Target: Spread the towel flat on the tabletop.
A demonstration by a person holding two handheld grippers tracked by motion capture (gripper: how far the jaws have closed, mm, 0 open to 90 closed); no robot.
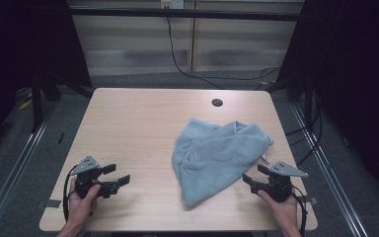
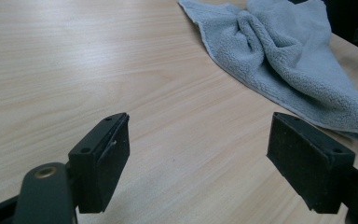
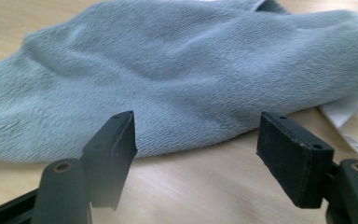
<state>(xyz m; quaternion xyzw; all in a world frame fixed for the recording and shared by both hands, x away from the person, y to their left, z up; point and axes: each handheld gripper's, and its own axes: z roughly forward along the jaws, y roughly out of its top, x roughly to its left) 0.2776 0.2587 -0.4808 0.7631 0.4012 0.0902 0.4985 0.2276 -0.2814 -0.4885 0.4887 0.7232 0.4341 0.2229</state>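
Free table on the left, towel on the right

The table lay bare in the left half of the frame; only the crumpled towel blocked the centre-right.

- The high view looks forward and down from above the near edge of the table.
- The left gripper view sits low over the tabletop, facing the towel from some way off.
- The right gripper view is close to that same towel, just above the wood.
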